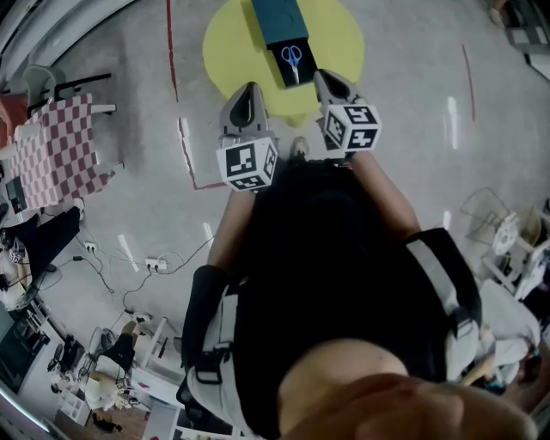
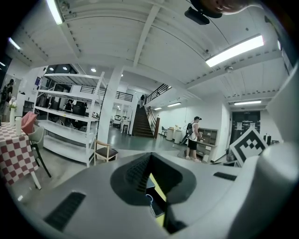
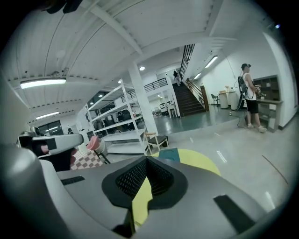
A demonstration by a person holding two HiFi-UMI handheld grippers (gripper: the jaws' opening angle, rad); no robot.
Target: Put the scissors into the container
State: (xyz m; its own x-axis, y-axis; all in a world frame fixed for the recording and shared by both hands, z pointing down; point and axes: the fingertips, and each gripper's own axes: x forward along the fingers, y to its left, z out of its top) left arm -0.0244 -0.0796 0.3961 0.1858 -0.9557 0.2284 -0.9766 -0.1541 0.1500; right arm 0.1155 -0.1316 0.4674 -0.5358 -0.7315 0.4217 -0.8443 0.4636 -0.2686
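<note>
1. Scissors with blue loop handles [image 1: 291, 58] lie on a flat black rectangular panel [image 1: 302, 76] on the round yellow table [image 1: 344, 34], ahead of both grippers and touched by neither.
2. Nearest the head camera is the person's dark-clothed torso [image 1: 326, 275], both arms stretched forward over the grey floor [image 1: 412, 129].
3. The left gripper [image 1: 248, 88] carries its black-and-white marker cube [image 1: 247, 163] and hangs at the table's near edge. Its jaws are closed together with nothing between them.
4. In the left gripper view, that gripper [image 2: 150, 156] shows a thin slit below the meeting tips. Through it appear a strip of yellow table [image 2: 159, 184] and a blue scissor handle [image 2: 150, 200].
5. The right gripper [image 1: 329, 79], with its own marker cube [image 1: 352, 127], hangs just right of the panel. Its jaws are likewise pressed together and empty.
6. The right gripper view [image 3: 145, 161] shows only yellow table top [image 3: 196, 161] past the tips.
7. Beyond the scissors, a dark teal rectangular container [image 1: 279, 19] adjoins the panel's far end.
8. Well to the left stands a red-and-white checked cloth [image 1: 56, 155].
</note>
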